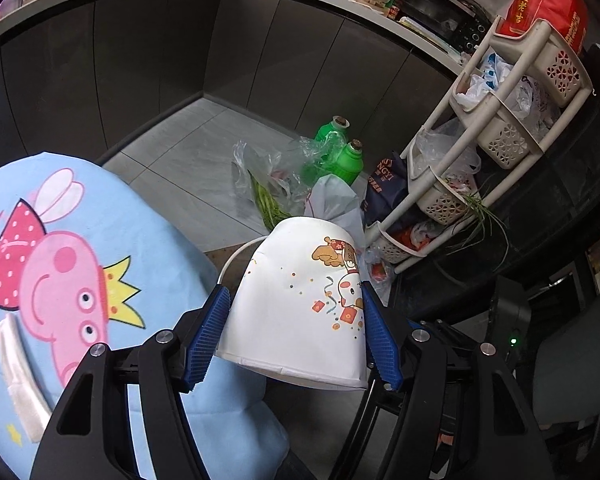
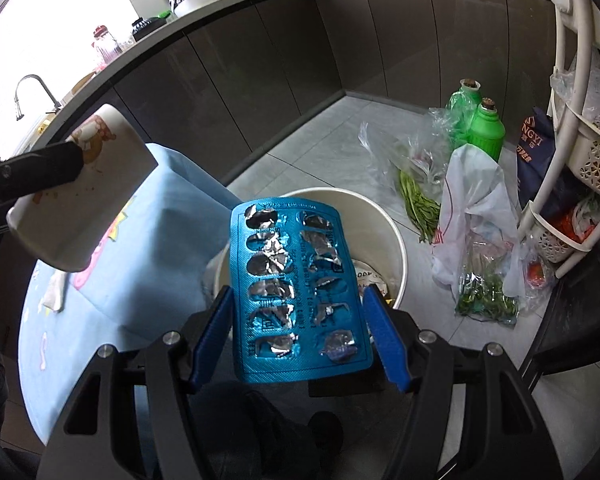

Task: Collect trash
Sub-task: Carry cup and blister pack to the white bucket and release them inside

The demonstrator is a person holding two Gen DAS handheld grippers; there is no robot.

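Trash sits in both tools: the right gripper [image 2: 300,332] is clamped on the edges of a blue blister pack [image 2: 296,292], held over a white bucket [image 2: 396,236] on the floor. Left of it, the left gripper [image 1: 294,336] squeezes a printed paper cup [image 1: 300,304] above the blue tablecloth [image 1: 60,264]. Beyond stand green bottles [image 2: 486,130].

In the right wrist view, the white round bucket [image 2: 396,236] sits mid-frame on the floor, right of the blue cartoon-print tabletop [image 2: 160,216]. Two green plastic bottles [image 2: 486,128] stand behind it, upper right; the white plastic basket rack [image 2: 568,128] fills the right edge.
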